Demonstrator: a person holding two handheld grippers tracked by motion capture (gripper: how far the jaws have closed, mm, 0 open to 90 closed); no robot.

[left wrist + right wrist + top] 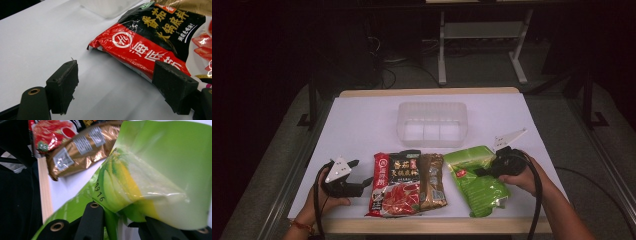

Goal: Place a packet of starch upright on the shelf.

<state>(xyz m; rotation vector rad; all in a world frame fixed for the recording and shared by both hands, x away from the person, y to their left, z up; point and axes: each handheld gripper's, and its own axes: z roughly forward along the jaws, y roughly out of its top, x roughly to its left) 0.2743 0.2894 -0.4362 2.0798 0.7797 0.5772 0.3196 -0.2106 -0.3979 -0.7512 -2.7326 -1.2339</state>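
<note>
Judging from the layout, the packing of pouches into the clear plastic bin (pixel 432 123) is at its start: the bin, seen at upper centre of the high view, is empty, and all three pouches remain outside it. The green pouch (pixel 477 180) at lower right of that view is gripped by the right tongs (pixel 482 171), whose jaws are closed on a pinched fold of the film; in the right gripper view the pouch (pixel 155 170) is seen crumpled between them, one edge apparently raised off the surface (pixel 362 125). The left tongs (pixel 357 182) are held wide apart with nothing between them, just beside the red and black pouch (pixel 394 187) at lower centre, which is untouched. A brown and gold pouch (pixel 433 180) lies partly under it. Left to do, it is judged: carrying the green pouch to the bin, then the other two. All pouches are of glossy, creased flexible film; the bin is rigid, translucent and rectangular; the surface is matt white with a wooden edge.
</note>
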